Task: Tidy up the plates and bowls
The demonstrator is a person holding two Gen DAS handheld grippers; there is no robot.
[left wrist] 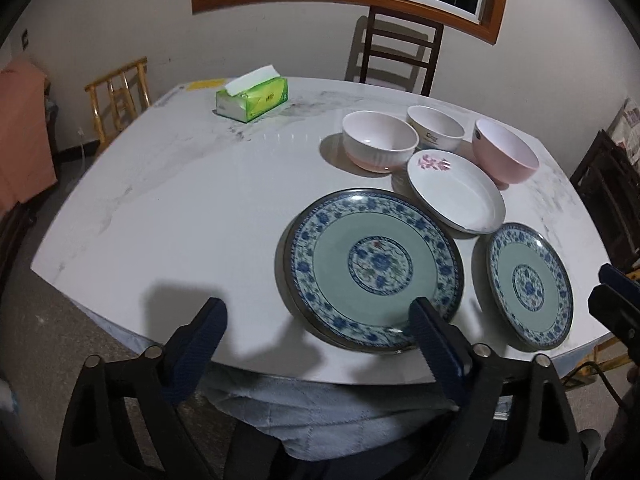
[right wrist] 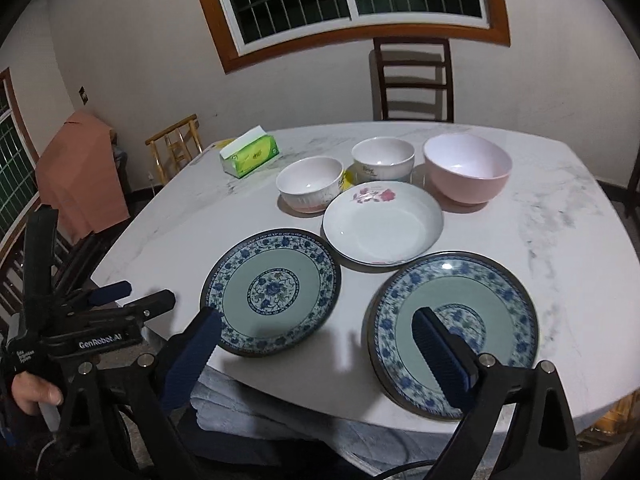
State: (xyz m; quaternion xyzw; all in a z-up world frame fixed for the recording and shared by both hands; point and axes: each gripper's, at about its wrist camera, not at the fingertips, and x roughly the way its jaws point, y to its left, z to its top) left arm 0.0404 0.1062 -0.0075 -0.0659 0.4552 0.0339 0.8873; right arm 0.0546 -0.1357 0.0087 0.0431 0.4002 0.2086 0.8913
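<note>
Two blue-patterned plates lie near the table's front edge: a left one (left wrist: 374,268) (right wrist: 272,290) and a right one (left wrist: 530,284) (right wrist: 454,332). Behind them sits a white flower plate (left wrist: 456,196) (right wrist: 382,226). At the back stand a white ribbed bowl (left wrist: 378,144) (right wrist: 310,188), a white printed bowl (left wrist: 436,126) (right wrist: 382,160) and a pink bowl (left wrist: 504,154) (right wrist: 468,170). My left gripper (left wrist: 318,312) (right wrist: 132,294) is open and empty, above the front edge by the left plate. My right gripper (right wrist: 316,320) (left wrist: 608,284) is open and empty, between the two blue plates.
A green tissue box (left wrist: 252,98) (right wrist: 250,154) sits at the table's back left. A dark wooden chair (left wrist: 400,52) (right wrist: 414,80) stands behind the white marble table (left wrist: 180,200) (right wrist: 560,220). A bamboo chair (left wrist: 118,96) is at the left. A grey cloth (left wrist: 320,412) lies below the front edge.
</note>
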